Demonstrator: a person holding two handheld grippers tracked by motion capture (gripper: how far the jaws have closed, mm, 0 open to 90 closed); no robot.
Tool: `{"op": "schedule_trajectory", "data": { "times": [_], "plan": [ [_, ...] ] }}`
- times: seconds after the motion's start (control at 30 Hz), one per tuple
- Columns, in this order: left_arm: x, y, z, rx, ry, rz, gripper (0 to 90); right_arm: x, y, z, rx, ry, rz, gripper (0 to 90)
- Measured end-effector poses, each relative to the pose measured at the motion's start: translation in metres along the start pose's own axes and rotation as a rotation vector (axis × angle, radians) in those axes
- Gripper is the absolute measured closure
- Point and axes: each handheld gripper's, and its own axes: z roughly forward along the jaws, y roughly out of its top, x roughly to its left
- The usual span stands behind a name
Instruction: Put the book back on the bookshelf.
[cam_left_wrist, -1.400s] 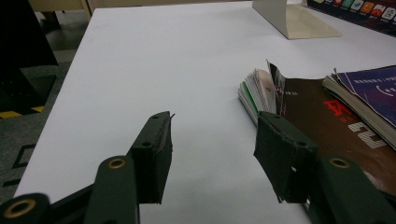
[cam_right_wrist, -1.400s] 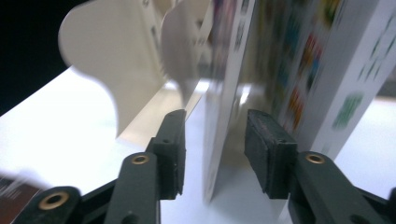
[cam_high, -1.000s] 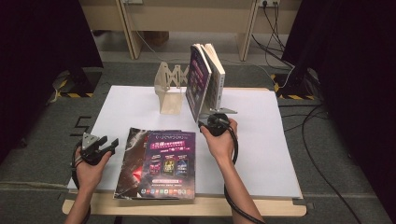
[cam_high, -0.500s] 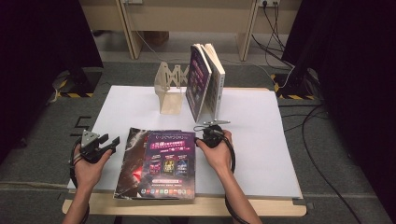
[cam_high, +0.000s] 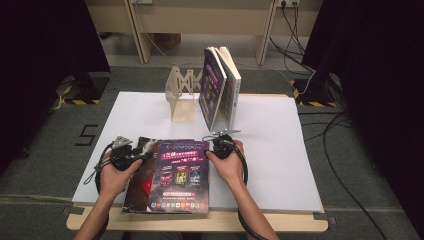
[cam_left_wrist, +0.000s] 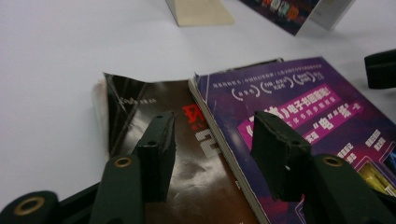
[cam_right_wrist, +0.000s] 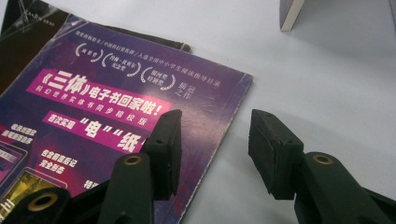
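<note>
Left gripper (cam_high: 145, 155) sits at the left edge of the stacked books near the table's front edge, held in the person's left hand (cam_high: 116, 175). In the left gripper view its jaws stand partly open and straddle the spine edge of the purple book (cam_left_wrist: 299, 121): one pad over the brown book (cam_left_wrist: 187, 163) underneath, the other over the purple cover. The jaws have just been closing a little; the pads do not visibly press on either book, so nothing is gripped. The brown book lies flat on the white table sheet (cam_high: 275, 145), its left part sticking out from beneath the purple book, with the far left corner slightly curled. The purple book (cam_high: 182, 172) lies flat on top, cover up, white and pink print facing the person; its near edge is close to the table's front edge. Right gripper (cam_high: 209, 151) rests at the purple book's far right corner, held in the right hand (cam_high: 229, 165). In the right gripper view its jaws are partly open: one pad is above the cover near its right edge (cam_right_wrist: 205, 154), the other above the bare sheet just beside it. Whether the pads touch the cover I cannot tell; no grip is seen. Farther back, centre of the table: a pale wooden bookend (cam_high: 182, 95), and just to its right two books (cam_high: 220, 87) standing upright, leaning together.
</note>
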Motion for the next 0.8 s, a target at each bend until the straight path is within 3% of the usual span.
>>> {"op": "schedule_trajectory", "data": {
  "times": [0.1, 0.27, 0.5, 0.8],
  "plan": [
    [-0.004, 0.001, 0.008, 0.041, 0.003, 0.006, 52.1, 0.002, 0.0, 0.003, 0.007, 0.012, 0.0, 54.9],
    [-0.008, -0.001, 0.02, 0.082, -0.014, -0.021, 54.1, 0.004, -0.002, 0.01, 0.03, 0.027, 0.001, 54.8],
    [-0.005, -0.004, 0.026, 0.1, -0.018, -0.031, 55.8, 0.008, -0.004, 0.016, 0.032, 0.023, -0.005, 53.4],
    [-0.011, -0.006, 0.031, 0.108, -0.056, -0.054, 57.1, 0.006, -0.004, 0.016, 0.035, 0.034, 0.005, 51.6]
  ]
}}
